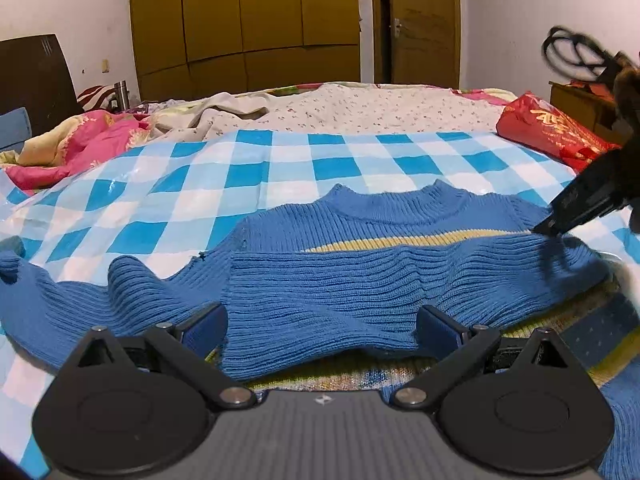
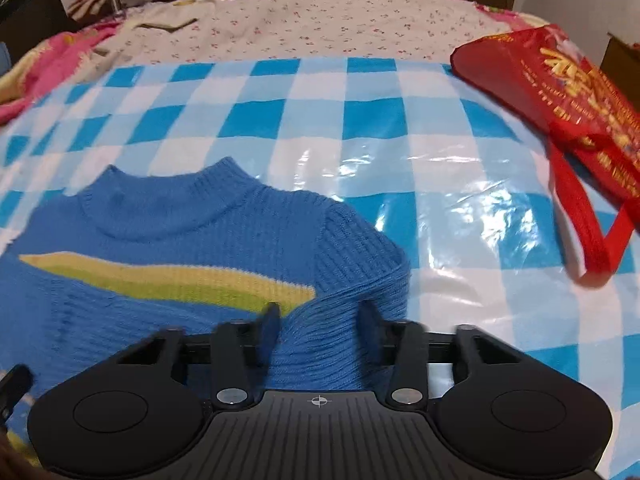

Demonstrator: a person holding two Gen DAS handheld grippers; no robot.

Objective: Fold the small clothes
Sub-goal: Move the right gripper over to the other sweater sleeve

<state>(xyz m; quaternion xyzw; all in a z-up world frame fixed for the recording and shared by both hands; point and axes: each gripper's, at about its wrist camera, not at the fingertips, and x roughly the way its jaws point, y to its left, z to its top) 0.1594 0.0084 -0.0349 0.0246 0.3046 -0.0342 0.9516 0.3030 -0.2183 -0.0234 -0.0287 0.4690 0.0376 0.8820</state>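
On the bed (image 1: 400, 108), over a blue-and-white checked plastic sheet (image 2: 360, 128), your blue sweater (image 1: 320, 280) lies flat with its collar toward the far side and a yellow stripe across the chest. A sleeve is folded across the body, and its ribbed edge bunches up near you. Your left gripper (image 1: 322, 330) hovers low over that folded edge with its jaws released and wide, knit lying between the pads. Your right gripper (image 2: 319, 330) sits at the sweater's right shoulder, jaws parted a little with a ridge of blue knit standing between them; the pads do not look pressed on it. A red bag (image 2: 560, 92) lies on the sheet to the right, well apart from the sweater.
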